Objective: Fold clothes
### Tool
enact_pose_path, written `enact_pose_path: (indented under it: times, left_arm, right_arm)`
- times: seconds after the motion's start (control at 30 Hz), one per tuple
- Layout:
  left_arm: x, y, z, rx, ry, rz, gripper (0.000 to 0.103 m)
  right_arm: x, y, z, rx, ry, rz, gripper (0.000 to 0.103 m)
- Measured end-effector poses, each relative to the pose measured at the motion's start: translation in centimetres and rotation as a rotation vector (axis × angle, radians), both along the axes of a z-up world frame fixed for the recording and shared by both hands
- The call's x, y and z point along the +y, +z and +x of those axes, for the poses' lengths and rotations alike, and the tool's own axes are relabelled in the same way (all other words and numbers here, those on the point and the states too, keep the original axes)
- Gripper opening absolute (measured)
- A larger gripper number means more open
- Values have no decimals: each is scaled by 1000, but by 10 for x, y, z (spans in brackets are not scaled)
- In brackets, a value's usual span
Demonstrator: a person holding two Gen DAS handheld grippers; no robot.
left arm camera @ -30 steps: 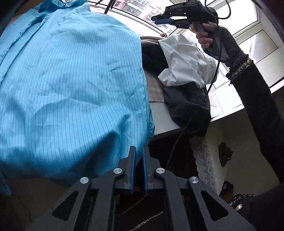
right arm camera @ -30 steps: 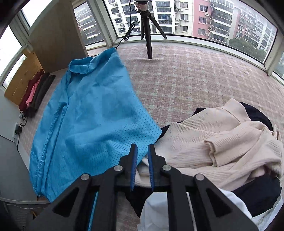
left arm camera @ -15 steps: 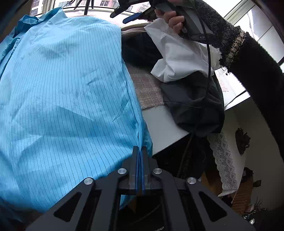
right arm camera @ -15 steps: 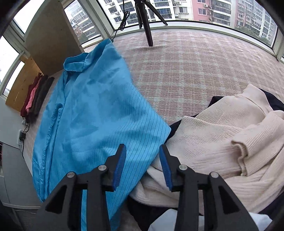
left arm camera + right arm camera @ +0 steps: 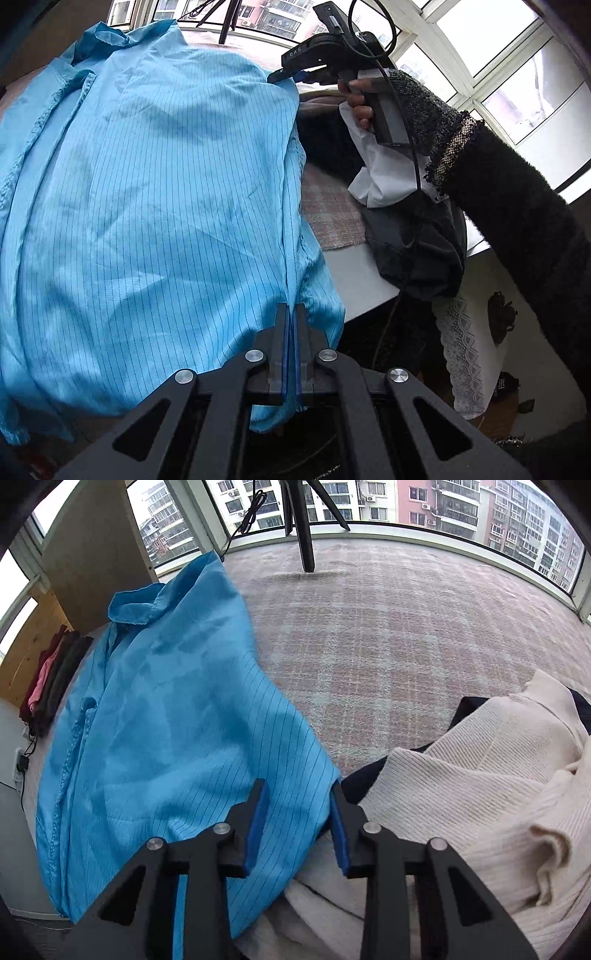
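your left gripper (image 5: pixel 290 314) is pinching the near hem of the blue pinstriped shirt (image 5: pixel 147 206). your right gripper (image 5: pixel 297 812) is closing, the shirt's far corner between its blue pads. the thin shirt lies flat on a plaid woven cloth (image 5: pixel 399 635) by curved windows, beside a ribbed cream sweater (image 5: pixel 480 794).
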State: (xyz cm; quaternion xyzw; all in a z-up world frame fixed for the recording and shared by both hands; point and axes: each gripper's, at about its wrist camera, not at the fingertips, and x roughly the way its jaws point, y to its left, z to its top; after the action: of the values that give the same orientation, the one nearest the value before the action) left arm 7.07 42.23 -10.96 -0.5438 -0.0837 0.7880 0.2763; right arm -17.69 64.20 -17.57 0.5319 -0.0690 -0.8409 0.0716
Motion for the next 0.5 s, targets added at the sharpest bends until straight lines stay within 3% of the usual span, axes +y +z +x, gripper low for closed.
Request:
enact_pose_path:
  times: [0.1,0.3,0.4,0.5]
  left_arm:
    - [-13,7,3,13,19,35,1]
    - [-74,11,15,29,179,93,1]
    - [-101,8,21,38,238,72,1]
    - [-120,-6,23,6,282,40,1]
  right_arm:
    - [-19,32,8,83,48,58,2]
    - [-75,94,-17,144,142,-12,2]
    - [-130,96,-37,145,212,-8,2]
    - [-193,80,-53,118,294,36,2]
